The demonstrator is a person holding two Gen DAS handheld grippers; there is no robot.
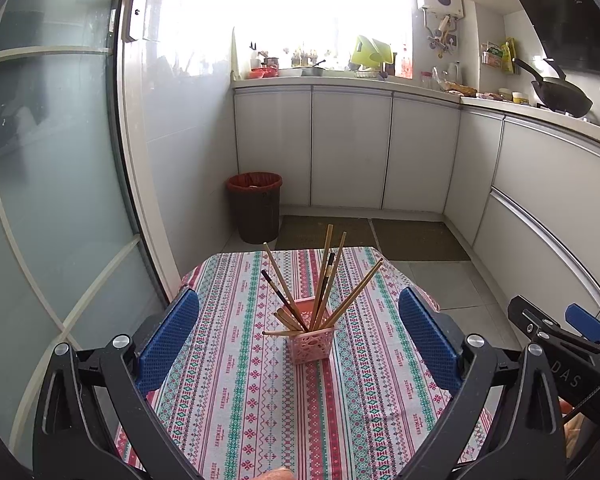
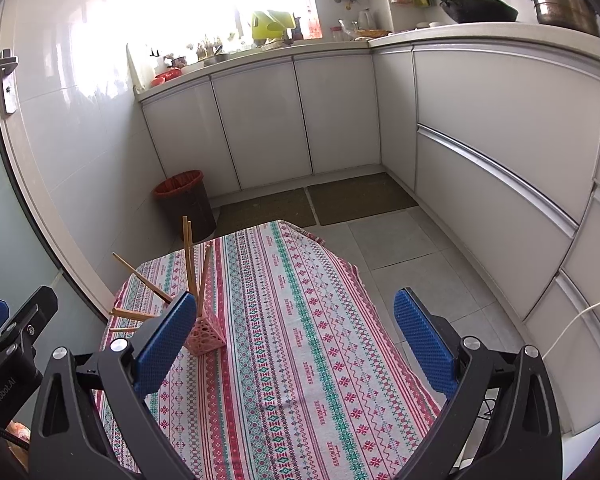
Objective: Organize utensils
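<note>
A small pink lattice holder (image 1: 311, 343) stands on the patterned tablecloth (image 1: 260, 400) and holds several wooden and dark chopsticks (image 1: 327, 276) fanned upward. My left gripper (image 1: 300, 334) is open and empty, its blue pads to either side of the holder and nearer the camera. The right gripper's blue-tipped body shows at the right edge of the left wrist view (image 1: 580, 336). In the right wrist view the holder (image 2: 206, 334) stands at the left, partly behind the left pad (image 2: 162, 344). My right gripper (image 2: 296, 340) is open and empty above the cloth (image 2: 300, 360).
A dark bin with a red liner (image 1: 255, 206) stands on the floor beyond the table by the wall. White cabinets (image 1: 352, 148) run along the back and right. A glass door (image 1: 52, 200) is at the left. Floor mats (image 1: 416, 240) lie beyond the table.
</note>
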